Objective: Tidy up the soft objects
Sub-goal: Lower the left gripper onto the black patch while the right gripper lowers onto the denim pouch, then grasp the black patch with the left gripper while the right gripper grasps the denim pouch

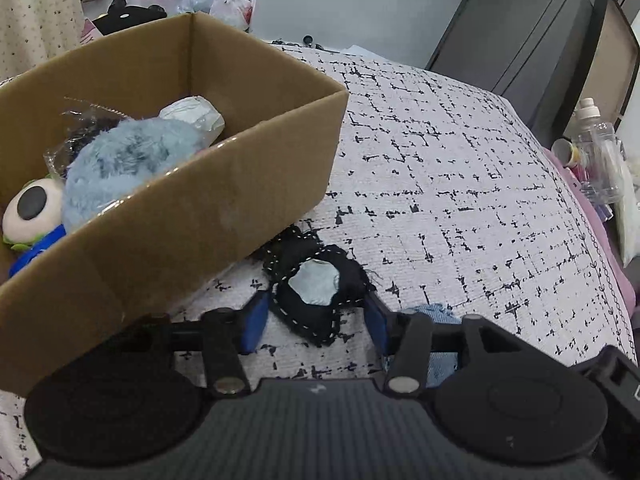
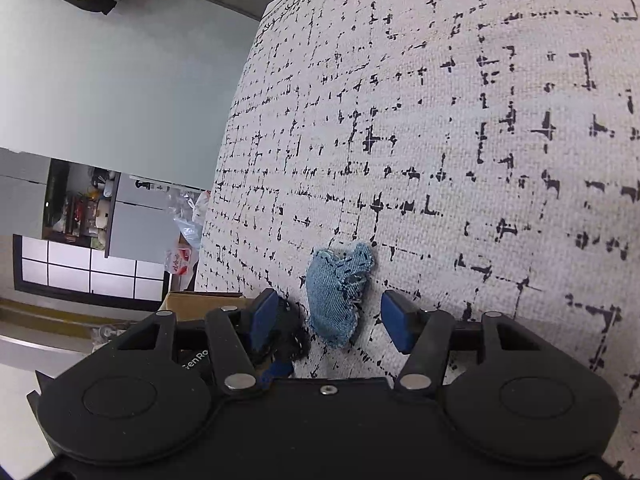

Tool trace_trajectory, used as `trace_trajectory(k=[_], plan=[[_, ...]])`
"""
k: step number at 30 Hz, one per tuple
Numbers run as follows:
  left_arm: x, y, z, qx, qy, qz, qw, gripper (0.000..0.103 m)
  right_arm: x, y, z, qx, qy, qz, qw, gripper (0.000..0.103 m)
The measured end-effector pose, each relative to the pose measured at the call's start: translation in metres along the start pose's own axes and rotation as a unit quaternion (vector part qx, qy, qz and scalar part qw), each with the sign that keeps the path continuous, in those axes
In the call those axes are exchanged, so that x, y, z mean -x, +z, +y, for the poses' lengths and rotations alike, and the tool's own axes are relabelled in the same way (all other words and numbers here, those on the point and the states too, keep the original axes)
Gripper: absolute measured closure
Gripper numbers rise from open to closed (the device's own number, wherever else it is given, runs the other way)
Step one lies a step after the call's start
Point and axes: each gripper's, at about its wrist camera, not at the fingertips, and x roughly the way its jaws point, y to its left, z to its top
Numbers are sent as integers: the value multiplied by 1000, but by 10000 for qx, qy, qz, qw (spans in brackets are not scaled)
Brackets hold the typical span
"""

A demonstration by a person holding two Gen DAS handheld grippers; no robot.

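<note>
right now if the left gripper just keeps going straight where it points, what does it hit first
Most likely the black stitched fabric pouch, lying on the patterned bedspread between the open fingers of the left gripper. The cardboard box sits left of that line, though depth is hard to judge.

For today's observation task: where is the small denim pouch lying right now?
In the right wrist view, the denim pouch lies on the patterned bedspread between the open right gripper fingers, beside the black fabric piece.

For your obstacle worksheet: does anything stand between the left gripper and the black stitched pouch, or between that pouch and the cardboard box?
Nothing visible blocks the left gripper; the black stitched pouch lies between its open fingers. Only the cardboard box near wall rises between pouch and interior.
</note>
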Motion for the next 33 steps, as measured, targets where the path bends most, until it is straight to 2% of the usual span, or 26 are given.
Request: trace_trajectory(k=[1, 2, 4, 7, 11, 13, 14, 21, 24, 25, 27, 33], plan=[[0, 0, 1, 14, -51, 11, 10000, 74, 0, 0, 0, 29, -18, -6, 10000, 47], [-1, 1, 2, 33, -114, 54, 9999, 78, 0, -1, 1, 50, -39, -13, 10000, 48], [0, 0, 4, 37, -219, 76, 9997, 82, -2, -1, 1, 114, -113, -31, 9999, 58], [4, -1, 7, 4, -405, 107, 9991, 84, -7, -2, 2, 200, -292, -34, 9994, 74], [13, -2, 11, -68, -561, 175, 9982, 84, -6, -4, 1, 212, -370, -54, 9991, 87], [21, -2, 12, -161, -663, 194, 9975, 84, -4, -6, 0, 230, -439, -46, 9988, 101], [26, -2, 12, -212, -715, 179, 9971, 84, -2, -7, 1, 236, -474, -44, 9986, 103], [53, -5, 25, -371, -1059, 177, 9935, 84, 23, -15, 10, 435, -513, -315, 9972, 103], [64, -3, 31, -384, -1129, 129, 9928, 84, 25, -15, 14, 399, -583, -321, 9970, 88], [67, -2, 32, -401, -1187, 117, 9920, 84, 24, -15, 15, 406, -601, -304, 9969, 72], [75, 1, 33, -474, -1302, 64, 9903, 84, 19, -17, 20, 434, -573, -314, 9969, 59], [97, 15, 33, -637, -1468, -157, 9870, 84, 5, -16, 27, 546, -674, -284, 9958, 59]])
